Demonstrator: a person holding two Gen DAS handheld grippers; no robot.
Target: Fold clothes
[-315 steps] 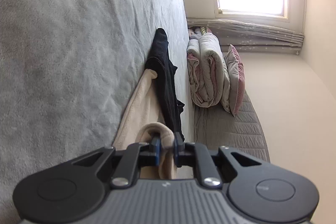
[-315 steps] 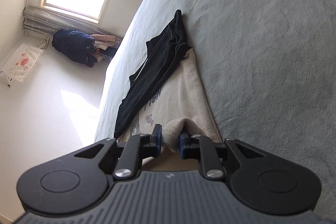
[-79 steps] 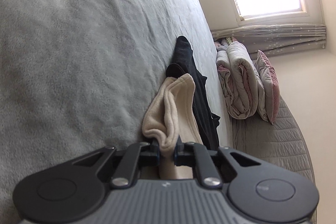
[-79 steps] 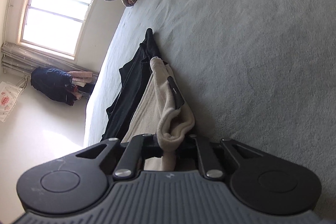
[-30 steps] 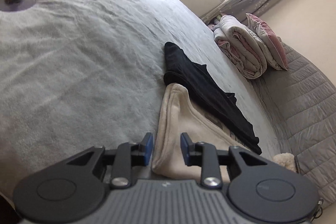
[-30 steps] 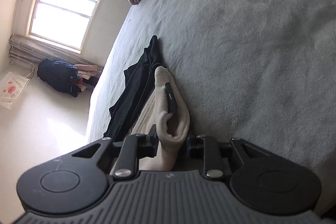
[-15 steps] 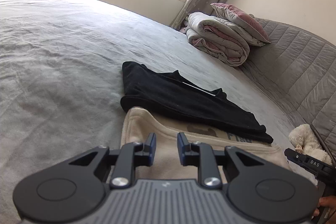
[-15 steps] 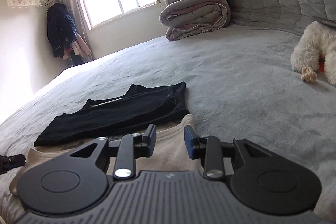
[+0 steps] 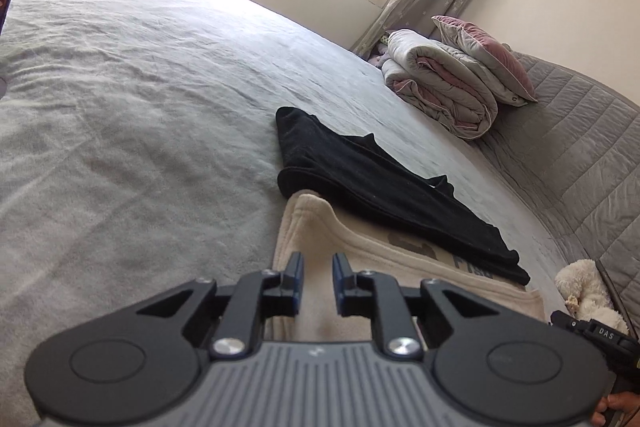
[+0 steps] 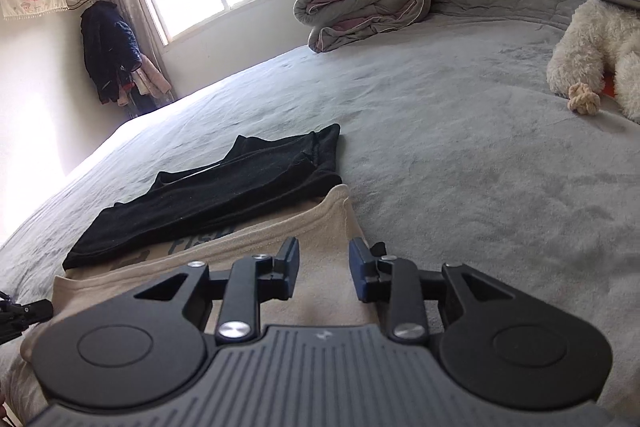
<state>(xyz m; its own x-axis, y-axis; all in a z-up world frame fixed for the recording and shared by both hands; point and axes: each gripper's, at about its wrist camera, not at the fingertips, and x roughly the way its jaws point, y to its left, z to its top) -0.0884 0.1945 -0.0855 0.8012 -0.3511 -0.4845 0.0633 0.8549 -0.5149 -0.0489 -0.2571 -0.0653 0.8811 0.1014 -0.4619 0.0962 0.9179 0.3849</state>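
Fold just laid: the cream garment point(image 9: 360, 255) lies flat on the bed point(image 9: 140, 107), its far edge touching the black garment point(image 9: 380, 187). Our left tongs point(image 9: 316, 281) stand narrowly apart, empty; our right tongs point(image 10: 324, 273) have just been opening, nothing between them. We judge the next move a fresh grip on an edge. The plush toy point(image 10: 596, 55) sits well clear.

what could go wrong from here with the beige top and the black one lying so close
The black garment overlaps the far edge of the beige top, so another fold of the beige may drag or rumple it. The left gripper and right gripper are both open above the cloth; a shallow pinch might catch only the top layer and undo the fold.
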